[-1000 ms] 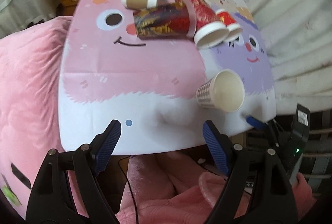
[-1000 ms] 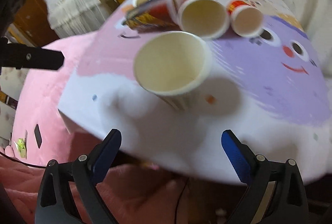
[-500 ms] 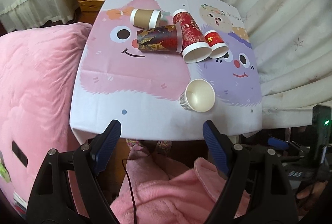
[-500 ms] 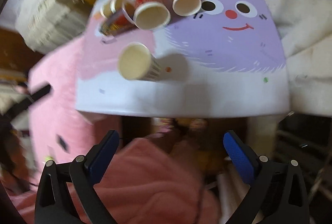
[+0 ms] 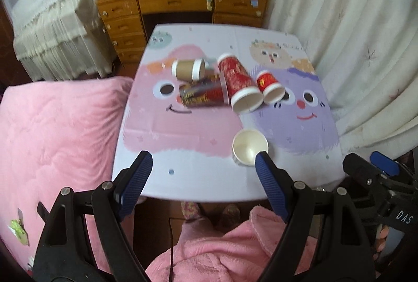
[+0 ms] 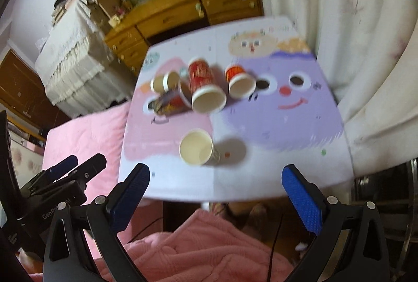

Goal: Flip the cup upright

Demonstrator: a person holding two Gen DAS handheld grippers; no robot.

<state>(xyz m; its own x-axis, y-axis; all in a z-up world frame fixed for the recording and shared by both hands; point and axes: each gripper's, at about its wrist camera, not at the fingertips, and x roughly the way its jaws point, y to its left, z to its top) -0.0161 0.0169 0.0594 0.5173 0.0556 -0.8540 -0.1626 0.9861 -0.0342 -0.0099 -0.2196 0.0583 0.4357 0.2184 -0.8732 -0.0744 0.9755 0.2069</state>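
Both grippers have pulled back and up from the counter: a second ago the right gripper was close over the plain cup, and now the whole counter fits in both views. The cup stands on its base near the near edge, mouth up and leaning slightly in the fisheye, just left of the purple face's fringe; the same cup shows its open mouth and pale inside in the left view. The left gripper hangs wide open and holds nothing; the right gripper is likewise spread wide and empty. That retreat, with the cup alone and upright, suggests this flip is finished. Farther back four cups lie on their sides in a cluster: a brown cup at far left, a dark cup just near it, a tall red cup touching the dark one, and a small red cup at right. If more flips are wanted, the small red cup looks the most exposed.
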